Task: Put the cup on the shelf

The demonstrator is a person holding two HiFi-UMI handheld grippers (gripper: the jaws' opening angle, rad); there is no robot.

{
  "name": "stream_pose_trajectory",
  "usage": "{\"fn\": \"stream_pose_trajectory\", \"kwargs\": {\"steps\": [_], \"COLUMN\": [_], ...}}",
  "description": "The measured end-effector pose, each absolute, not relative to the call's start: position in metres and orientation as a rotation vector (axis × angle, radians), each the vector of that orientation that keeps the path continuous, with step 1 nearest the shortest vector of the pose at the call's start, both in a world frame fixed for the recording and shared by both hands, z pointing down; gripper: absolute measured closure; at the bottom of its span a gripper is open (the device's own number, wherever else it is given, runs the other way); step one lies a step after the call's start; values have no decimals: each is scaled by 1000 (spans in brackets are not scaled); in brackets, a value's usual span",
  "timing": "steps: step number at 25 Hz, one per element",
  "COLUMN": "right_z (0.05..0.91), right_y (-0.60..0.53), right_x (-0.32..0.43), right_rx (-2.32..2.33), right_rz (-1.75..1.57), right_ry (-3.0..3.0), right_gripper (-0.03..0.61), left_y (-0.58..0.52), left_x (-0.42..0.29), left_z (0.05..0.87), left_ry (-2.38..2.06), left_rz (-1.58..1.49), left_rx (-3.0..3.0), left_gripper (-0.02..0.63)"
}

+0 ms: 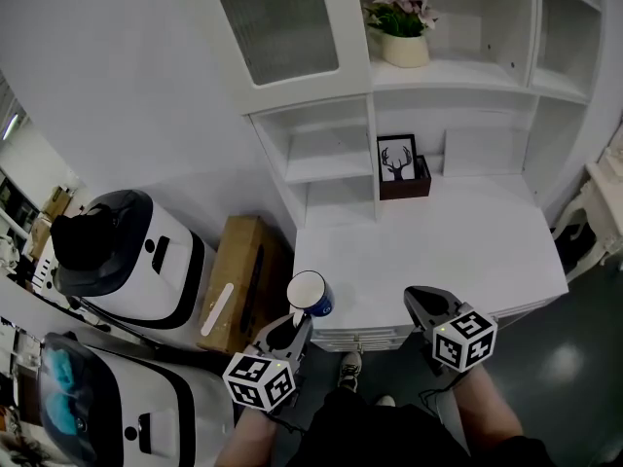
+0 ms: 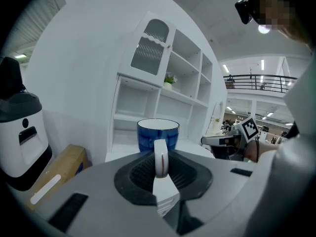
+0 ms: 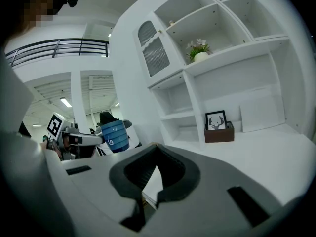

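The left gripper (image 1: 296, 324) gripped the blue mug (image 1: 310, 294) by its handle (image 2: 161, 157) at the white desk's (image 1: 458, 251) edge; the right gripper (image 1: 419, 300) was closed, empty.

Your grey left claw (image 1: 297, 321) grips the white handle of the blue cup (image 1: 310, 293), jaws pressed on it. Your grey right claw (image 1: 421, 300) hovers alongside, tips together, empty. Both forearms reach forward.

Flowerpot (image 1: 405, 49) stands above deer picture (image 1: 396, 160); cardboard box (image 1: 238, 280) leftward.
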State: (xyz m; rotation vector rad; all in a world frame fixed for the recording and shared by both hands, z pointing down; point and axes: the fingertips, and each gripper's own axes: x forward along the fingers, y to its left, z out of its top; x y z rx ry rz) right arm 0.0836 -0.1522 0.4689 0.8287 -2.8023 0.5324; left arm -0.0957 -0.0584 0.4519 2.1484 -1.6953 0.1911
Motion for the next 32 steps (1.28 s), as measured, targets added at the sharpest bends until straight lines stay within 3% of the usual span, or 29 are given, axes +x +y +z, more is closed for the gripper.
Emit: {"fn": "stream_pose_trajectory", "kwargs": {"steps": [32], "right_z": [478], "right_y": [-278], "right_x": [53], "right_rx": [1045], "right_rz": [606], "right_ry": [-2731], "right_gripper": [575], "left_y": [-230], "left_x": [-147], "left_z": [448], "left_ry": [-1560], "left_rz": [257], "left_rx": [2259], "left_gripper": [557]}}
